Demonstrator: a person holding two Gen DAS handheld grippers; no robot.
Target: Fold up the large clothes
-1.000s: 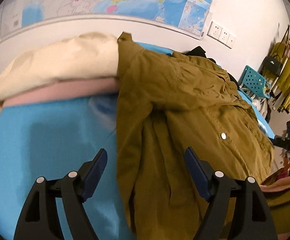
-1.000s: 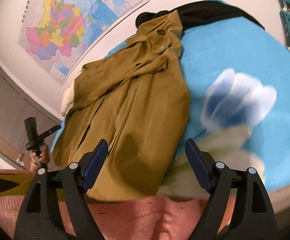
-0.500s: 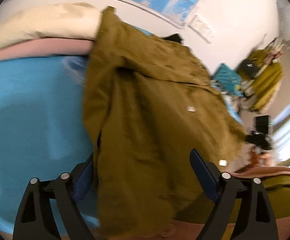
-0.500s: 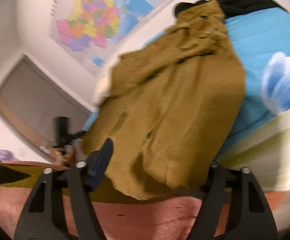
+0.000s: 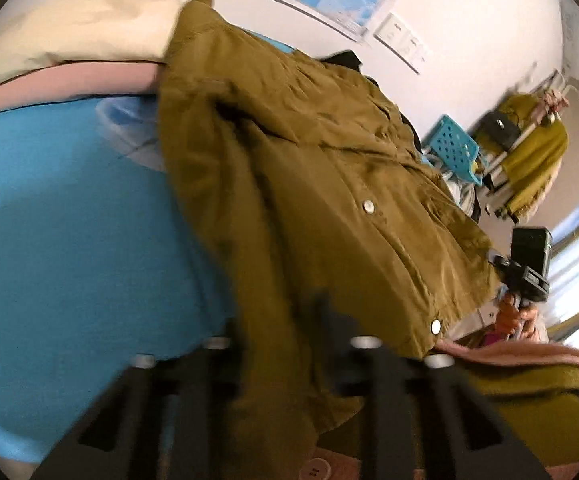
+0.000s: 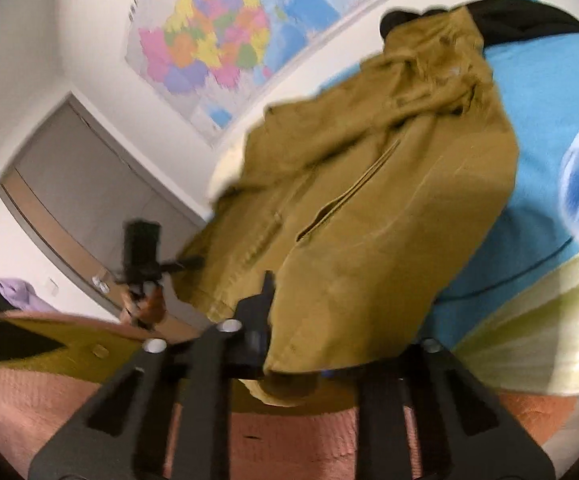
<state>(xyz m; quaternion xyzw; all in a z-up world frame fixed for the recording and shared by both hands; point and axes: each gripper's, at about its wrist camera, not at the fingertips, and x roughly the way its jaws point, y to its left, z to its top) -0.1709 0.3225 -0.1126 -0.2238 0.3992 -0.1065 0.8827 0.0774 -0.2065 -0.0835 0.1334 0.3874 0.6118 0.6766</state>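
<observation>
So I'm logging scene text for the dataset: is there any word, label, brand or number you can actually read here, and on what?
No legible text.
Wall map: printing too small and blurred to read.
Olive jacket: no label or brand showing; its snap buttons look plain.

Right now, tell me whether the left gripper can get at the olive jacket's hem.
Probably yes: the left gripper already sits at the olive jacket, its hem draped between the fingers, nothing in the way. Blur hides whether they have closed.
</observation>
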